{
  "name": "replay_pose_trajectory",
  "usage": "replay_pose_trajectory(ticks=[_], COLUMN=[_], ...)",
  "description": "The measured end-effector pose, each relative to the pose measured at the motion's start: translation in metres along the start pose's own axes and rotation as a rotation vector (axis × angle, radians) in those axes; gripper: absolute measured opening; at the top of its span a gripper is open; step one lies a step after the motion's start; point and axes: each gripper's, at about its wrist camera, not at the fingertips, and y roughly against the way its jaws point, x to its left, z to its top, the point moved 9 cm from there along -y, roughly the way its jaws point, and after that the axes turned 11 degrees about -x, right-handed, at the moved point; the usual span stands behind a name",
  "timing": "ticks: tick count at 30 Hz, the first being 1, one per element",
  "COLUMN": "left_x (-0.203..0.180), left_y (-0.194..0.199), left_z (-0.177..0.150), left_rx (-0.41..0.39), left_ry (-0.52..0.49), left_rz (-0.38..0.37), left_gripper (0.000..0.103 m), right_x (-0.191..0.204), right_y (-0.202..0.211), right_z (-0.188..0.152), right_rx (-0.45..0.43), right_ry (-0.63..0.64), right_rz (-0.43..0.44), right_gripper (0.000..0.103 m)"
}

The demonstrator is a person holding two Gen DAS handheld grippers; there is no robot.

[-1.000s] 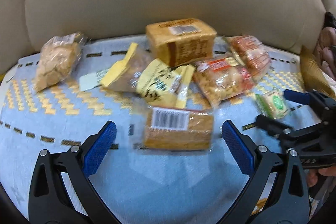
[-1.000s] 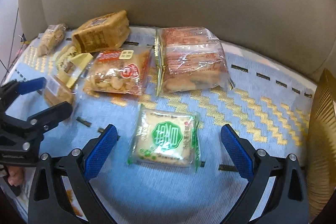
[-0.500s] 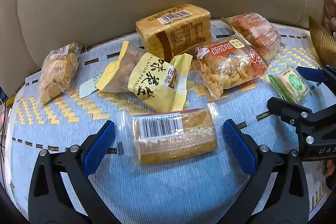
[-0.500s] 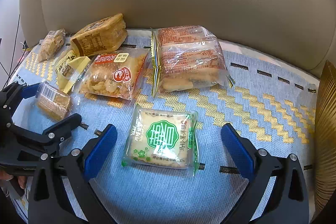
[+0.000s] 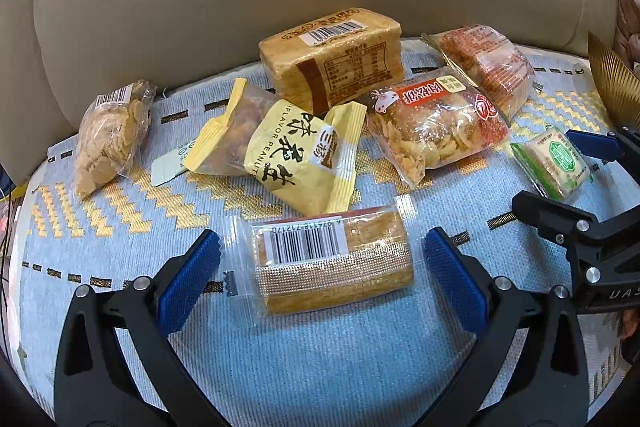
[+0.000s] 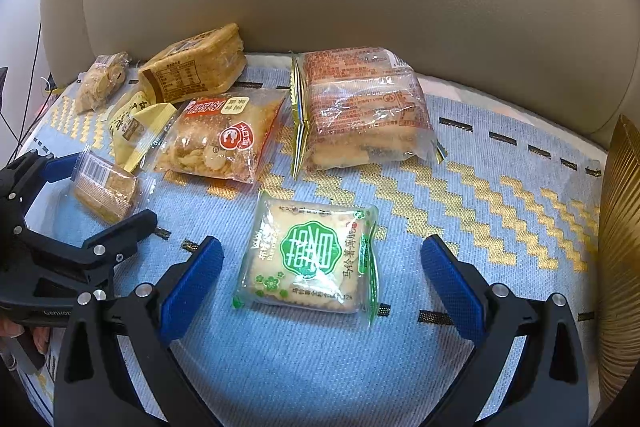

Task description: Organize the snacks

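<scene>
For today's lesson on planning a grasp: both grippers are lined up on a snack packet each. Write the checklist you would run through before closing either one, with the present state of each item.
1. Left gripper open around the barcode packet: ok.
2. Right gripper open around the green-label cracker packet: ok.
3. Barcode packet clear of the yellow peanut bag: cannot tell, their edges look close.
4. Cracker packet apart from other snacks: ok.
5. Pads low enough to catch the packet's sides: cannot tell.
6. The two grippers apart from each other: ok.
</scene>
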Motion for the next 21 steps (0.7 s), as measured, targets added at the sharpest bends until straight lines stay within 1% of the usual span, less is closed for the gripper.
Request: replay_pose_trajectory(ticks=[21], left_x=[0.0013], left_y=[0.0012], left_z=[0.0015], left_rx=[-0.002], left_ry=[0.002], left_rz=[-0.002], left_gripper=[0.1], right_x=[0.001], right_y=[-0.0002], right_z=[0.0004], right_rx=[0.001], right_ry=[-0.001], right_rz=[0.001], right_gripper=[0.098])
